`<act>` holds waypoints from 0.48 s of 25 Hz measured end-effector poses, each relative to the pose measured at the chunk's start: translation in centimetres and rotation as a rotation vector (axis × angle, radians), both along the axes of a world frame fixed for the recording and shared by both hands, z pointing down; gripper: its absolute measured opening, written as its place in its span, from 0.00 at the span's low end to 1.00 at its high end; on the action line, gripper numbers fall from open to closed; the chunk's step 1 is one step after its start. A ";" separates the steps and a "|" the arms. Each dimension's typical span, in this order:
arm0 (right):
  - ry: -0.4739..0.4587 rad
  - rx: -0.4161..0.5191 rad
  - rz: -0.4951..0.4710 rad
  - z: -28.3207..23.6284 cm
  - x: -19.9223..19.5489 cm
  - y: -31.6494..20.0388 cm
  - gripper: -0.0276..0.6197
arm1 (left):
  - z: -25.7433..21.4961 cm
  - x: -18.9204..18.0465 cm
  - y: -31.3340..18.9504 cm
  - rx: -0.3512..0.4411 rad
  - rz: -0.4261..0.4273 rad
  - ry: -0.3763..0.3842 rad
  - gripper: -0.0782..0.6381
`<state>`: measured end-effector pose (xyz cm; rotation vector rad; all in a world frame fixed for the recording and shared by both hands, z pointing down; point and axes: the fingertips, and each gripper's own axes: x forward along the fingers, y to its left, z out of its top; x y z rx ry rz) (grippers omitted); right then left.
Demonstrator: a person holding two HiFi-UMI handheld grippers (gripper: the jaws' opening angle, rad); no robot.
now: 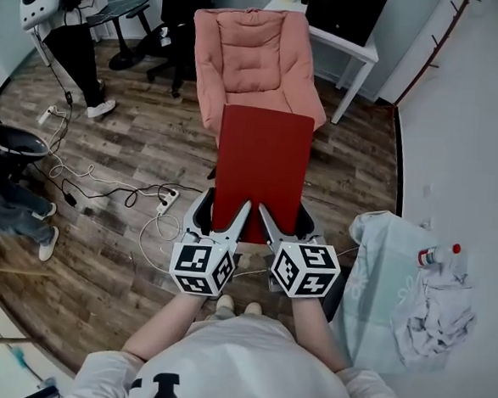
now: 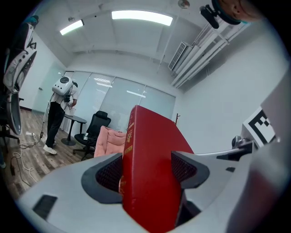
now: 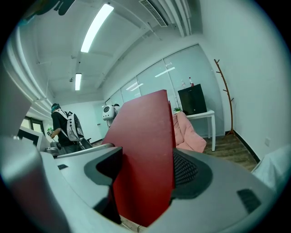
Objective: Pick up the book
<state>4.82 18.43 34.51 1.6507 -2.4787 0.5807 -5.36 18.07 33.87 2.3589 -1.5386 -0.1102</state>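
Head view: the red book stood nearly upright in the air before me, well above the wooden floor, with the pink armchair beyond it. My left gripper and right gripper sat side by side on its lower edge. Left gripper view: jaws drawn in to the book's thickness, ribbed pads flat on both covers, gilt-lettered spine facing left. Right gripper view: same clamp on the other bottom corner, nothing else between the jaws. I judged the paired low grip was there to share the weight and stop the tall cover from swinging. The lift itself looked done.
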 end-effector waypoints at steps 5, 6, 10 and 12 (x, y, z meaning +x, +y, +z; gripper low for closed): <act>0.043 0.041 -0.009 -0.8 0.8 0.4 0.55 | -0.4 0.8 0.5 0.020 -0.004 0.025 0.56; 0.046 0.040 -0.005 -0.7 0.9 0.5 0.55 | -0.3 1.0 0.6 0.015 0.000 0.029 0.56; 0.039 0.029 0.006 -0.2 1.3 1.3 0.55 | 0.2 1.3 1.3 0.002 -0.001 0.026 0.56; 0.027 0.025 0.009 0.0 1.2 1.6 0.55 | 0.2 1.2 1.6 0.003 -0.006 0.019 0.56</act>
